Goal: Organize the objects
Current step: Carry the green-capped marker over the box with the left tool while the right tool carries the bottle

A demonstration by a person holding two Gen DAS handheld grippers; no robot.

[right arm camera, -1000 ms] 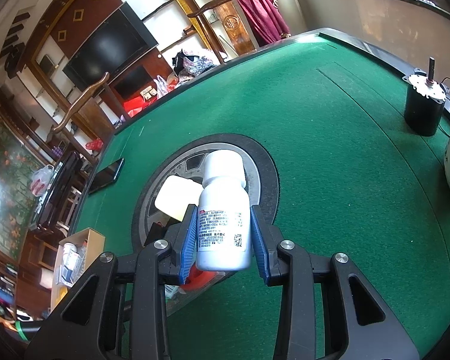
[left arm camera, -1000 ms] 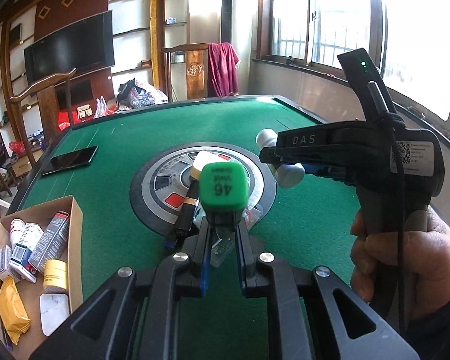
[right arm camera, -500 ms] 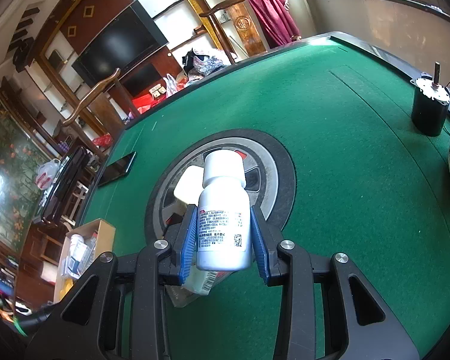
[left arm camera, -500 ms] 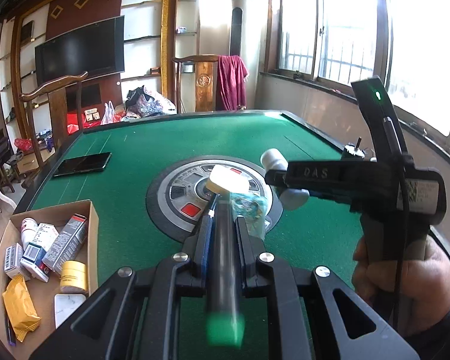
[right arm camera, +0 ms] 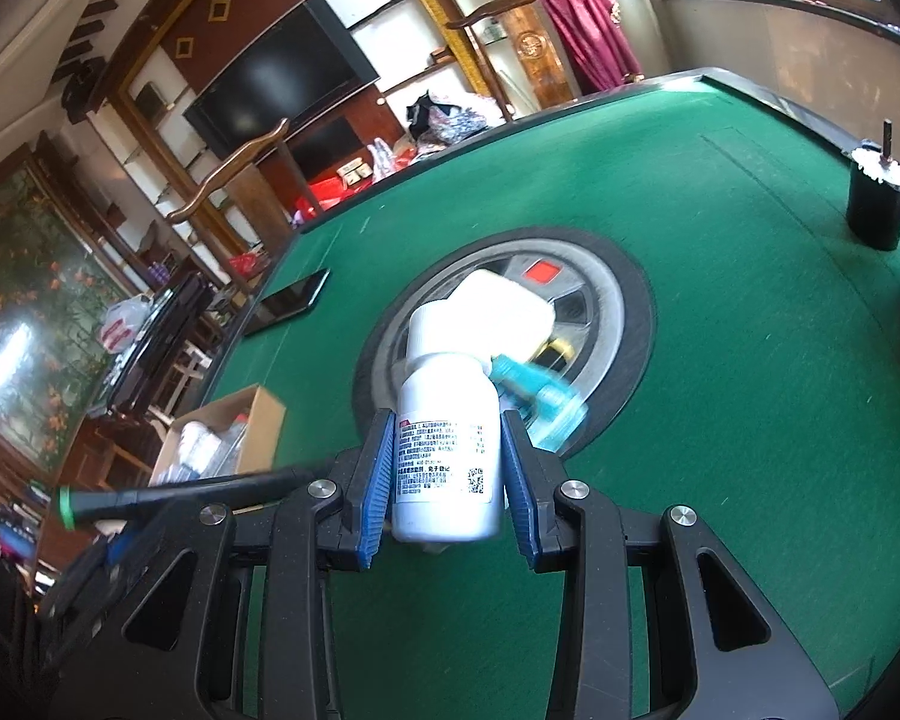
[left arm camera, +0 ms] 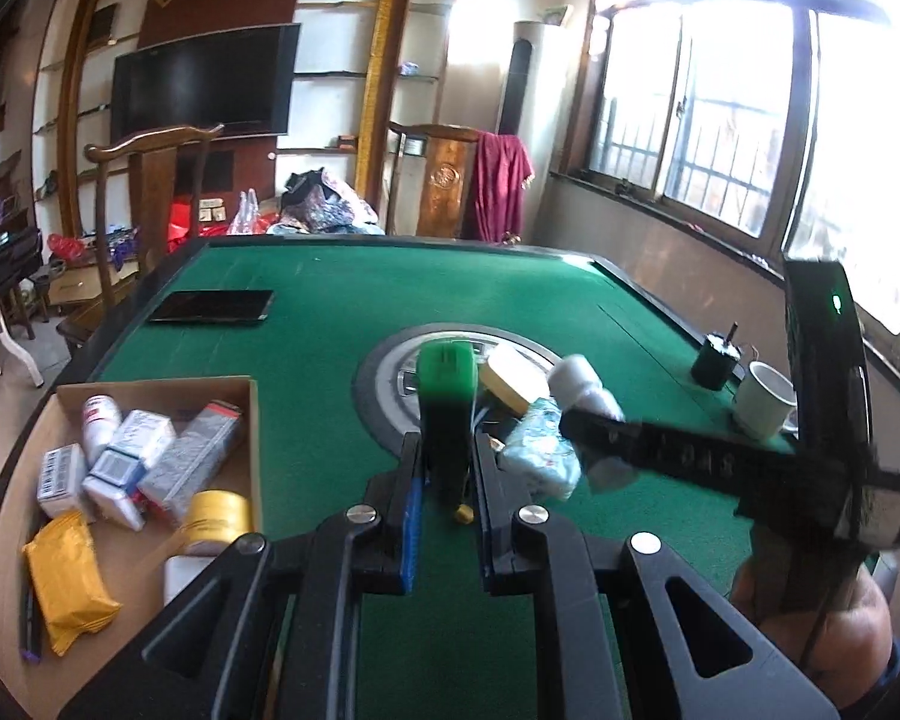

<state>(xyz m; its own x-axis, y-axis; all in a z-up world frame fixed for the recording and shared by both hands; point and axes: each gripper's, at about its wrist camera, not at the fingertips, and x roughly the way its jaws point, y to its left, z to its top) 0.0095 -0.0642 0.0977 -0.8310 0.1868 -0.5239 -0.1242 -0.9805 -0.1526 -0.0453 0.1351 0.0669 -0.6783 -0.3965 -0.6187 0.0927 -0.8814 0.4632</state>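
My left gripper (left arm camera: 447, 447) is shut on a black stick with a green cap (left arm camera: 446, 375), cap end pointing away over the green table (left arm camera: 330, 324). In my right gripper (right arm camera: 447, 429), the blue pads are shut on a white labelled bottle (right arm camera: 447, 450) that stands upright. The left wrist view shows the right gripper (left arm camera: 678, 456) blurred at right, the bottle's (left arm camera: 579, 381) white cap poking out. An open cardboard box (left arm camera: 252, 420) with several packets and jars lies at the left. On the round centre plate (right arm camera: 618, 312) rest a white tub (right arm camera: 504, 306) and a teal packet (right arm camera: 540, 399).
A black phone (left arm camera: 210, 306) lies at the far left of the table. Near the right edge stand a black cylinder (right arm camera: 876, 204) and a white mug (left arm camera: 762, 399). A hand (left arm camera: 810, 612) grips the right handle. Wooden chairs stand behind the table.
Both grippers have swung left, so the cardboard box looks nearer. The green-capped stick has pivoted in the left jaws, its cap now pointing away. The bottle stays gripped.
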